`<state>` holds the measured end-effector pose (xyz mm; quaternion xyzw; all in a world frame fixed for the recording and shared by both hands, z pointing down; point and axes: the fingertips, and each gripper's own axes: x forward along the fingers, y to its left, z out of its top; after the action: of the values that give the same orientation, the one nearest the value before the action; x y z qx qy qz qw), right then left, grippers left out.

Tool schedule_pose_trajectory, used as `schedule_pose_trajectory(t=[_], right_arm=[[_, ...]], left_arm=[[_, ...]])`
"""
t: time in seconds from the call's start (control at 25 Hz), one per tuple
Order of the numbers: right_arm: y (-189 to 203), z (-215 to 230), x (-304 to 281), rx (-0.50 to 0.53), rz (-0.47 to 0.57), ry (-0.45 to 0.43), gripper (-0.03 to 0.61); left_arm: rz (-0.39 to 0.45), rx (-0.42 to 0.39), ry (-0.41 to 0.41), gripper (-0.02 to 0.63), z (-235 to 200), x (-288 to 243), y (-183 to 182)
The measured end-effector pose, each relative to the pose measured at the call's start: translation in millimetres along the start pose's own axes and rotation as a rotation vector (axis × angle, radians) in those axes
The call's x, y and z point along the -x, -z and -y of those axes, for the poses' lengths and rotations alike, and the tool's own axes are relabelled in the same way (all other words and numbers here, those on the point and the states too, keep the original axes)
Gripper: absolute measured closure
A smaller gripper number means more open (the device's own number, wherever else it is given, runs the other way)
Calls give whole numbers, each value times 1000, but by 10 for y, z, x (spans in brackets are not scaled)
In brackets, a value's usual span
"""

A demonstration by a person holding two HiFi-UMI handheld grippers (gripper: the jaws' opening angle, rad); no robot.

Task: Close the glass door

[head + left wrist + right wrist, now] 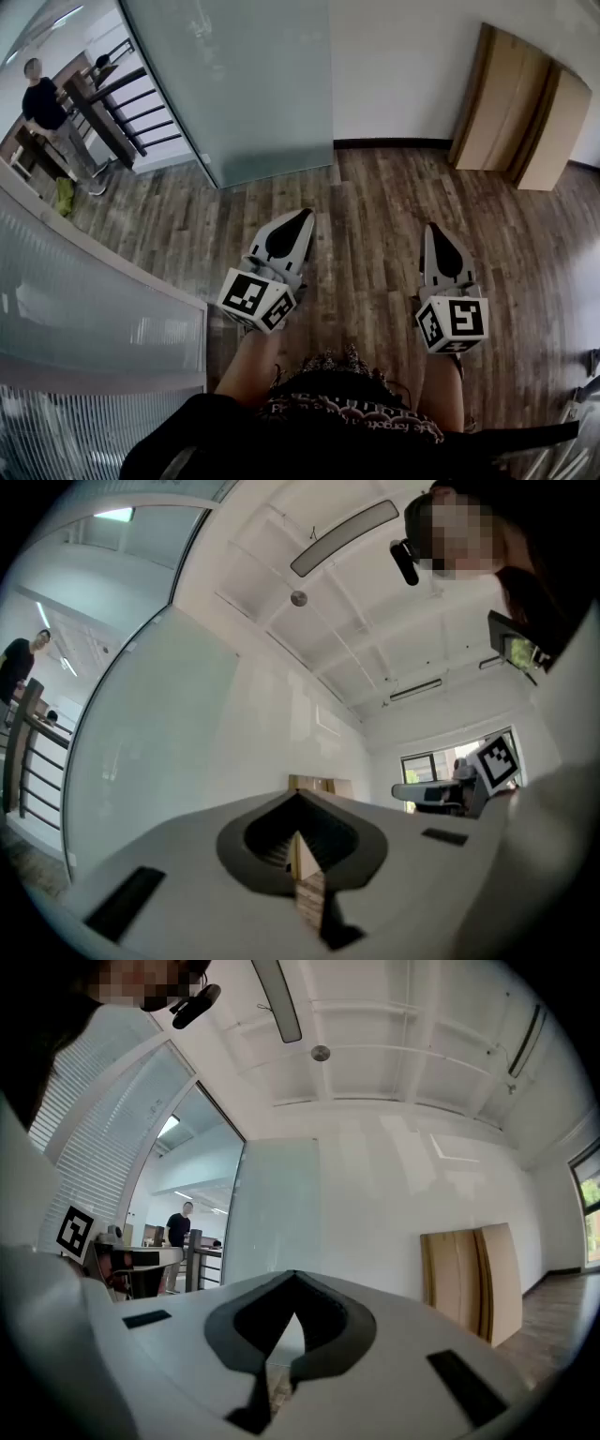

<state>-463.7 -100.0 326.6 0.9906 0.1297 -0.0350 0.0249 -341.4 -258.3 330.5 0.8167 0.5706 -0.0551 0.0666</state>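
Both hand-held tools hover over the wood floor (375, 202), the left gripper (304, 216) and the right gripper (433, 228) each clenched on nothing. Ahead and leftward, well apart from them, the frosted glass door (253, 84) stands angled off the white wall (403, 66).

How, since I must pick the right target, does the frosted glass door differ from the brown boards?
The glass door is pale and translucent; the boards are brown and opaque. The glass door stands at left; the boards are propped against the wall at right. Both reach the wood floor.
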Motion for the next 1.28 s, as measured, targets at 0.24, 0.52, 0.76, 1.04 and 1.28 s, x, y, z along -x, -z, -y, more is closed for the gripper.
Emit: schedule_pose_trajectory(t=[0.24, 0.52, 0.76, 1.04, 1.28], right_arm=[[-34, 75, -2, -2, 3, 9, 575], [4, 148, 4, -13, 2, 11, 576], [4, 206, -25, -41, 11, -5, 575], [95, 410, 14, -48, -6, -26, 574], [156, 743, -61, -35, -36, 21, 575]], left_arm=[[2, -21, 30, 612, 60, -91, 11], [-11, -6, 27, 612, 109, -149, 36], [-12, -21, 33, 612, 156, -251, 31], [-28, -15, 65, 612, 348, -522, 144], [-47, -12, 61, 612, 361, -770, 197]])
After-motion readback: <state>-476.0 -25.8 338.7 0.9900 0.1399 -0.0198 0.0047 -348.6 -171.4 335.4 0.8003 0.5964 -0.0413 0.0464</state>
